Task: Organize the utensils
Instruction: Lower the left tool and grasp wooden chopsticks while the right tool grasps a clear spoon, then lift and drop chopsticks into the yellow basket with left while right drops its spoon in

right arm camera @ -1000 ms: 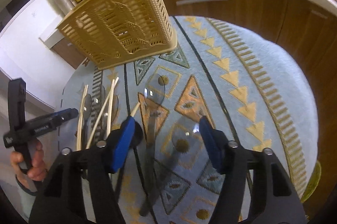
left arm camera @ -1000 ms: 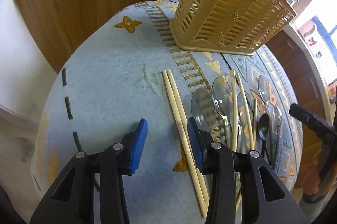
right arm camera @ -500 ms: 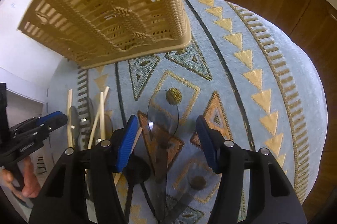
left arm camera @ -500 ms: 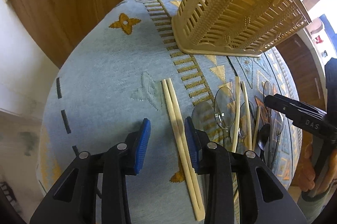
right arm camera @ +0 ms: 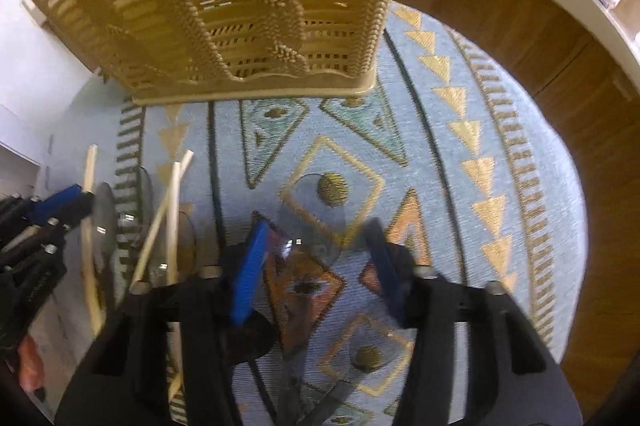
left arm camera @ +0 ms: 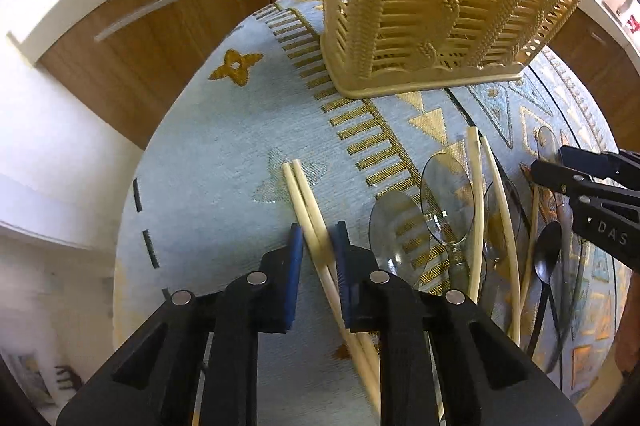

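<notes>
- The left gripper points steeply down at a pair of chopsticks on the bench; its jaws are closing, narrow, with the pair between the blue pads. Whether the pads already press on the wood cannot be told.
- The pair lies side by side, touching, with its long axis running from the tips near a pale motif in the cloth back under the gripper and slightly rightward in the left view.
- The right gripper also points steeply down and its jaws are closing, about half wide, around the neck of a clear spoon. The pads stand apart from it.
- That spoon's bowl points toward the basket, and its handle runs back under the gripper. The right view is blurred.
- The tan slatted basket stands upright at the far side of the cloth, well apart from the utensils. Its contents cannot be seen.
- Between the two grippers lie more clear spoons, loose chopsticks and a black spoon, mostly with long axes running toward the basket; two chopsticks cross each other.
- The bench is covered by a light blue cloth with gold triangles and stripes.
- Wooden cabinets under a white counter stand behind the bench.
</notes>
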Available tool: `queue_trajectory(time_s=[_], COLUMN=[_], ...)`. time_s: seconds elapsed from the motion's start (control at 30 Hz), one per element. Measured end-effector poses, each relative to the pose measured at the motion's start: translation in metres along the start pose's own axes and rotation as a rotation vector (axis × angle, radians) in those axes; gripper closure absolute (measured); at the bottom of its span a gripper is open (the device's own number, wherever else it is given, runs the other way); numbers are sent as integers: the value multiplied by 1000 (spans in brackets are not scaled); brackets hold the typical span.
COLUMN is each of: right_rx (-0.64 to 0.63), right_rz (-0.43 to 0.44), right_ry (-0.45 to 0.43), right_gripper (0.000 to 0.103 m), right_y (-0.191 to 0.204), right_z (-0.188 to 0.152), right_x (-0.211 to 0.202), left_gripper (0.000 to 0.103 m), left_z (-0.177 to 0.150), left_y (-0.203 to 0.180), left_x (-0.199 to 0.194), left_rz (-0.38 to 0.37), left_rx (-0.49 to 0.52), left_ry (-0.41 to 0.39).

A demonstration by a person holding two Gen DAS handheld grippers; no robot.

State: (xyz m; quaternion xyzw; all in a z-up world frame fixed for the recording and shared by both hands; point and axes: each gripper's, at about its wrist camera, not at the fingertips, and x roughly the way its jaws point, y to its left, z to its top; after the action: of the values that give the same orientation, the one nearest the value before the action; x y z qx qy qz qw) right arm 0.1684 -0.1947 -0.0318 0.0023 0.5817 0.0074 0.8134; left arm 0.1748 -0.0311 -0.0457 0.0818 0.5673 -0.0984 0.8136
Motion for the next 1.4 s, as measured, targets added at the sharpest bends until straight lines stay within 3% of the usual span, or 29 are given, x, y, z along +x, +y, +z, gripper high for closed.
queue_trajectory(time_s=[0.1,0.3,0.53,0.7,0.9,1.07,1.23,1.4], right_rx=[-2,-2,-56,-93,-182,-202,-167,-115], right_rz=[53,64,20,21,69,163,247,261], right_ry=[14,25,51,16,-205,-426,-615,-777], right_gripper=[72,72,71,72,72,72,72,72], right_y=[2,-5,7,1,8,1,-13,-21], right_z=[0,3,-1,-6,-37,-75,-89,-75], right_x=[-2,-3,-1,-1,-56,-108,-147,-187], left_gripper=[92,92,86,94,94,94,94,94], left_z=[-2,-3,9,14,2,-21,-33,-29], left_y=[9,32,24,14,22,27,14,7], left_x=[-4,-2,-2,-7,-61,-125,-165,-226], left_rz=[-15,-73,-22,2,-131,-197,-196,-171], left_rx=[-17,-53,55,67,-35,-83,-116,-127], left_ry=[-2,9,92,66,-165,-455,-662,-882])
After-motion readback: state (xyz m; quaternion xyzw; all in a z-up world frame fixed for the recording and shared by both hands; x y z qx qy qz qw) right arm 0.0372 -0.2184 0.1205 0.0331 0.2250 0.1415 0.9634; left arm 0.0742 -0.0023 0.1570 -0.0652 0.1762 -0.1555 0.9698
